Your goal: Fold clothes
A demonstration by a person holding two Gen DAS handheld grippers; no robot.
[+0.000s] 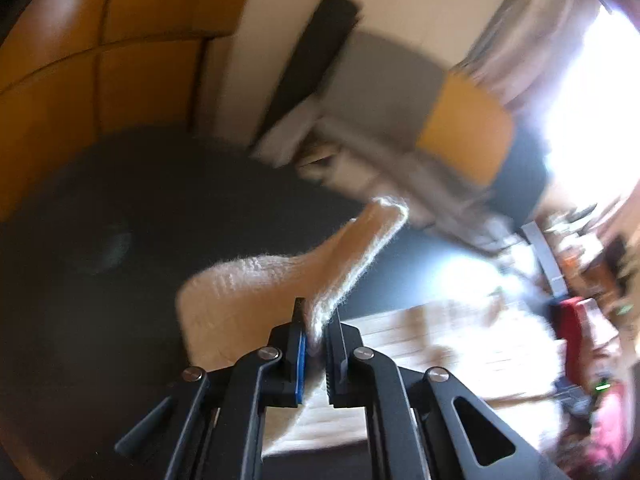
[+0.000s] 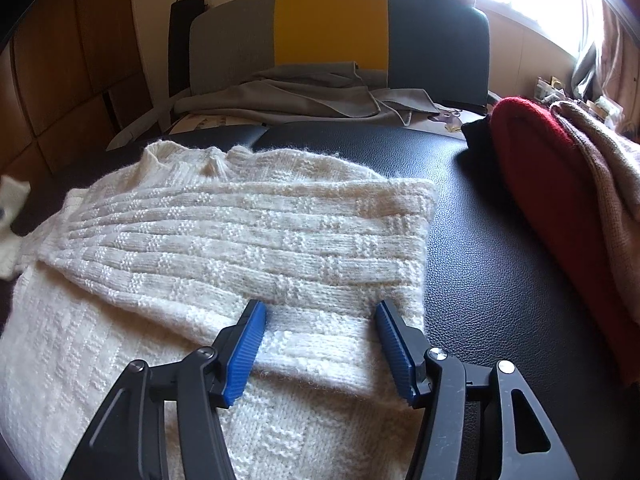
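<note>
A cream knitted sweater [image 2: 240, 232] lies on a black leather surface [image 2: 500, 280], with one sleeve folded across its body. My right gripper [image 2: 320, 340] is open, its blue pads [image 2: 246, 352] hovering just above the sweater's lower right part. In the blurred, tilted left wrist view, my left gripper [image 1: 316, 344] is shut on an edge of the cream sweater [image 1: 256, 292] and holds it lifted over the black surface [image 1: 120, 220].
A red knit garment [image 2: 560, 208] and a beige one [image 2: 600, 160] are piled at the right. Grey cloth [image 2: 312, 96] lies at the back before a grey, yellow and dark headboard [image 2: 332, 24]. Wooden cabinets [image 2: 60, 80] stand at the left.
</note>
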